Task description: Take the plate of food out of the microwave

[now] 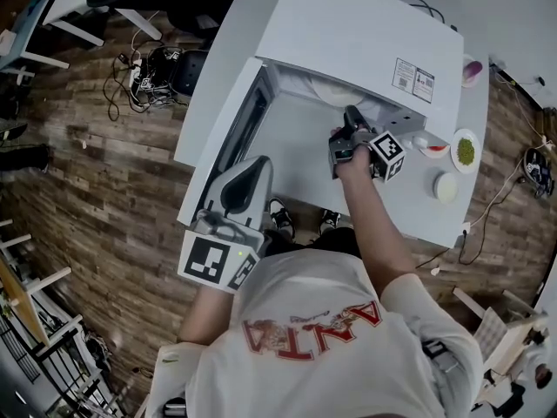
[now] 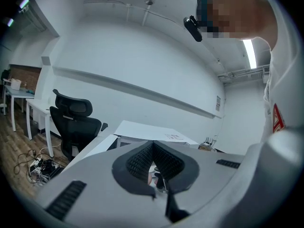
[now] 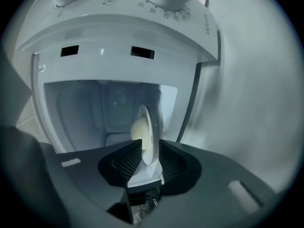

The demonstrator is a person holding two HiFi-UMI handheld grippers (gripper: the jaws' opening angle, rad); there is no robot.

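The white plate [image 3: 151, 127] of pale food [image 3: 137, 131] (a rounded mound) sits at the open microwave's [image 3: 118, 46] mouth.

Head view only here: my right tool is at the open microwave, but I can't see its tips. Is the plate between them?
Observer: Yes. In the right gripper view the rim of the plate stands between the pads of the right tool. I can't tell whether they press on it.
Operator: Is there food on it?
Observer: A pale, rounded mound of food sits on the plate, just beyond the pads.
Operator: And my other hand?
Observer: The left tool has its jaws together, with nothing held.
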